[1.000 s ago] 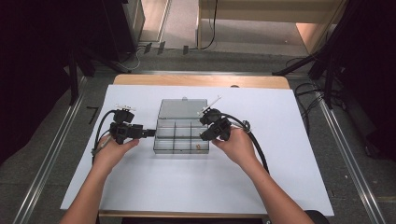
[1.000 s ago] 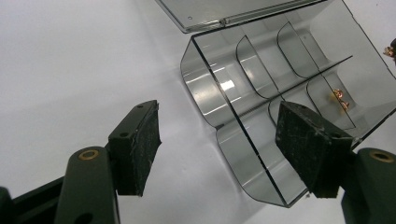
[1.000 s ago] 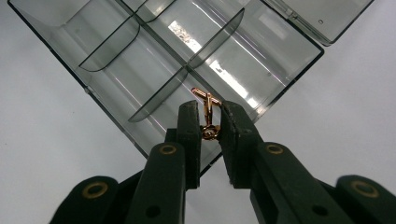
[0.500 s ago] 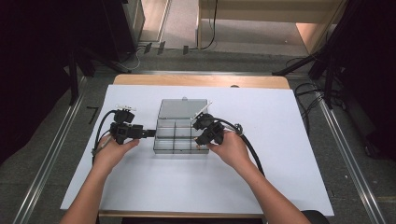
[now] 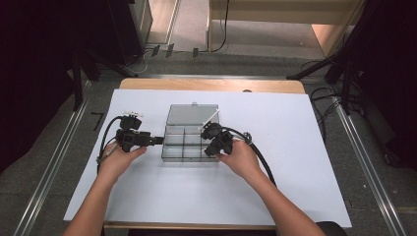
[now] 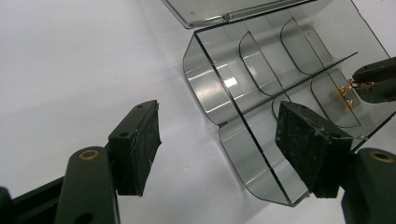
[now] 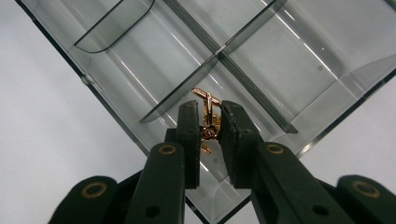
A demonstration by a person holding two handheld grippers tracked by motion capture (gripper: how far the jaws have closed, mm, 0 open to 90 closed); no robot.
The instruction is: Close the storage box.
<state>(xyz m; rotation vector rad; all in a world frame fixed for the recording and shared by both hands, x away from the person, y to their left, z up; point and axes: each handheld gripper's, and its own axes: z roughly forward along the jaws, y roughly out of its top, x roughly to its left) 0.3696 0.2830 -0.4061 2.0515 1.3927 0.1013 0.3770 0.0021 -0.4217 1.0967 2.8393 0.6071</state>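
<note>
A clear plastic compartment box [image 5: 172,156] lies mid-table with its lid [image 5: 193,114] folded open at the far side. My left gripper [image 5: 160,141] is open at the box's left end, one jaw on either side of the end wall [image 6: 205,93]. My right gripper [image 7: 209,126] is shut on a small gold metal piece [image 7: 205,97] and holds it just above a near-right compartment [image 7: 219,163]. In the left gripper view, the right gripper [image 6: 373,84] and its gold piece [image 6: 346,91] show at the far end of the box.
The box sits on a white table top [image 5: 295,128] with a wooden far edge [image 5: 211,84]. Black cables [image 5: 263,162] trail from both grippers across the table. Dark stands and floor cables lie beyond the table.
My right gripper has shifted a little left and toward me over the box, still shut on the gold piece. The left gripper has stayed in place.
</note>
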